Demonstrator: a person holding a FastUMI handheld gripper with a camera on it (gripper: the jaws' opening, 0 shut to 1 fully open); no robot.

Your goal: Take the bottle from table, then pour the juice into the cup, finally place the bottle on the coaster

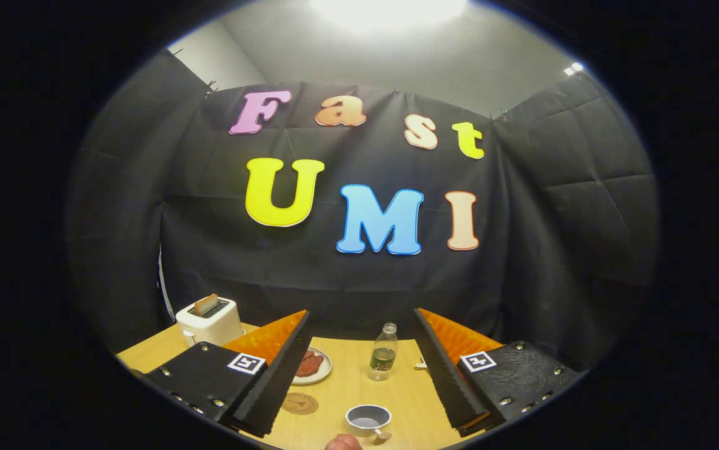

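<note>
A clear plastic bottle [383, 352] with a green label and no cap stands upright on the wooden table [353, 375], beyond my fingers and about midway between them. Nearer to me sits a small white cup [368, 418] with a dark inside and a handle, also between the fingers. A round brown coaster [300, 403] lies flat to the left of the cup, close to the left finger [272, 381]. My gripper [359, 325] is open wide with nothing between its fingers, above the table and apart from the bottle.
A white toaster [209, 320] with a slice of bread in its slot stands at the table's back left. A white plate [315, 365] with red food lies just right of the left finger. A fingertip of a person [342, 443] shows beside the cup.
</note>
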